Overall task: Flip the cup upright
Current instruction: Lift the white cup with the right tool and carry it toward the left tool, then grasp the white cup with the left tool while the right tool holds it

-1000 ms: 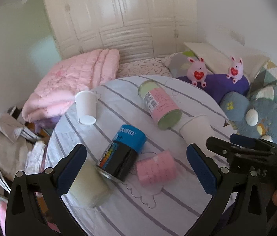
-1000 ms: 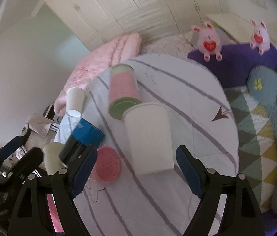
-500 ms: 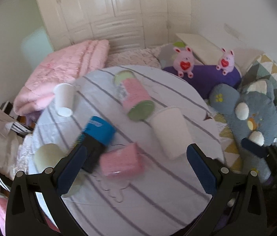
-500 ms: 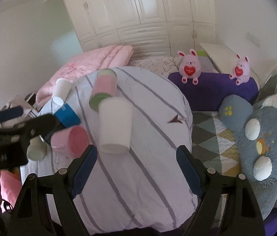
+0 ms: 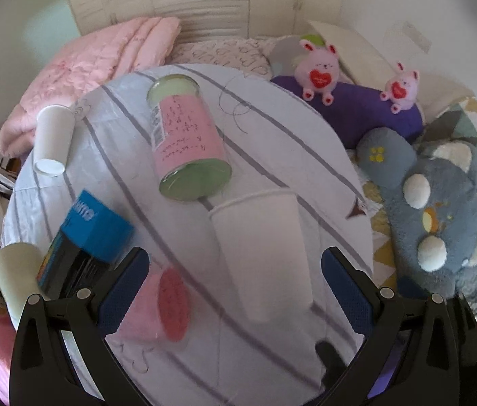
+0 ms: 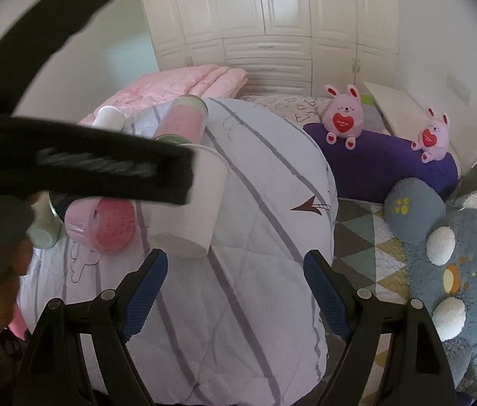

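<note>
A large white paper cup (image 5: 262, 253) stands upside down on the round striped table (image 5: 289, 142), base toward me. My left gripper (image 5: 235, 291) is open, its jaws on either side of the cup's base without touching it. In the right wrist view the same cup (image 6: 191, 213) stands left of centre, partly hidden by the left gripper's black body (image 6: 79, 165). My right gripper (image 6: 235, 291) is open and empty, low over the table's near edge, to the right of the cup.
A pink and green canister (image 5: 187, 138) lies on its side behind the cup. A pink cup (image 5: 160, 304), a blue-lidded black can (image 5: 86, 247), a pale cup (image 5: 15, 277) and a small white cup (image 5: 52, 142) lie to the left. Plush toys (image 5: 441, 209) lie on the right.
My left gripper has swung right and closer, so the upside-down white cup now sits between its jaws. My right gripper has pulled back and to the right, away from the cup.
</note>
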### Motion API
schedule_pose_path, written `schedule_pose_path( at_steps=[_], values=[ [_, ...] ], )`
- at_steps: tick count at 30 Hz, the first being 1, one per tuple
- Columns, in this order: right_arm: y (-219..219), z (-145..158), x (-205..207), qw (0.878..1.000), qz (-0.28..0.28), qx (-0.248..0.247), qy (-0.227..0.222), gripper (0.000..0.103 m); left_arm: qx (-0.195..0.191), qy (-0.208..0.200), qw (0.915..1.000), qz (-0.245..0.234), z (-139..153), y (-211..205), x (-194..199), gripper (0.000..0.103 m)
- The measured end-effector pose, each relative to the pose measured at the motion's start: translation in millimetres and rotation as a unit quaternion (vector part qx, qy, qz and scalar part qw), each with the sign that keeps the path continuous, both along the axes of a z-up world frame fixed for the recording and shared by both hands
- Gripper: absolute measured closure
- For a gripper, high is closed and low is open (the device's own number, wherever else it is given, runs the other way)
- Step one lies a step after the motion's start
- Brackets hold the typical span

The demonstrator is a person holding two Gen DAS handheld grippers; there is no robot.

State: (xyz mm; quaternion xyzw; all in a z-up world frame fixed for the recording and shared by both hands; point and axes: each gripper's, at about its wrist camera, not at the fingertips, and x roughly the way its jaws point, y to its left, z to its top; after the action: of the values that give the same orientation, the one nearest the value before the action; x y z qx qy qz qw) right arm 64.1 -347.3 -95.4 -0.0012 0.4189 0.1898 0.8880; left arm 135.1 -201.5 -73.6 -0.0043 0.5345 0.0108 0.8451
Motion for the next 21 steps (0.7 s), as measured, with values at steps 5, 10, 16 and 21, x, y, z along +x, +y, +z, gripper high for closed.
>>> schedule_pose_path(
  at_steps=[5, 10, 16, 21],
  values=[
    [1.1, -2.1, 10.9, 1.0, 0.015, 0.004, -0.002, 0.019, -0.002, 0.029, 0.9996, 0.006, -20.2, -4.7, 21.4, 0.0],
    [4.7, -6.7, 19.9, 1.0, 0.024, -0.001, 0.002, 0.019, -0.02, 0.06, 0.998, 0.004, -38.1, -7.6, 35.2, 0.0],
    [7.5, -13.1, 24.1, 0.999, 0.03, 0.002, 0.012, 0.019, -0.038, 0.07, 0.9968, -0.009, -45.0, -9.1, 38.5, 0.03],
    [7.7, -16.9, 28.5, 0.999, 0.031, 0.013, 0.022, 0.018, -0.032, 0.03, 0.9987, -0.027, -31.2, -7.4, 32.8, 0.031]
  ],
)
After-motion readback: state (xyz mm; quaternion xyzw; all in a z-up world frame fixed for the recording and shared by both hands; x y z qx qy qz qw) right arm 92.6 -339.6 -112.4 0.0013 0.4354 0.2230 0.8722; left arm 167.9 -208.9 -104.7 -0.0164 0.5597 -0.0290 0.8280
